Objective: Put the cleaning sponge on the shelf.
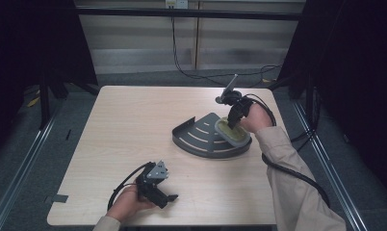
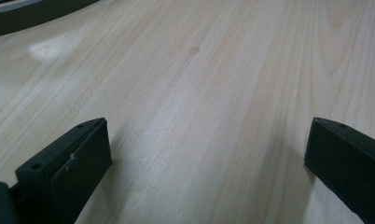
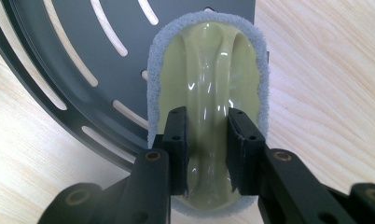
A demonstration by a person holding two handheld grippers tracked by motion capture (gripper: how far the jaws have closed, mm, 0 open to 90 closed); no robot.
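Right gripper clamped raised ridge of pale-green plastic scrubber with grey abrasive pad, atop dark slotted quarter-round metal tray. Scrubber looked light, glossy, likely slippery; ridge best hold. Left gripper rested wide apart, holding nothing, on pale wooden table.

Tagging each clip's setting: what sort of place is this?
Probably a lab recording station, not a kitchen: a bare wooden table flanked by black curtains, metal frame rails on grey carpet, and cables trailing behind.

Left gripper at 7 o'clock, jaws wide apart, right gripper at 2 o'clock, jaws clamped.
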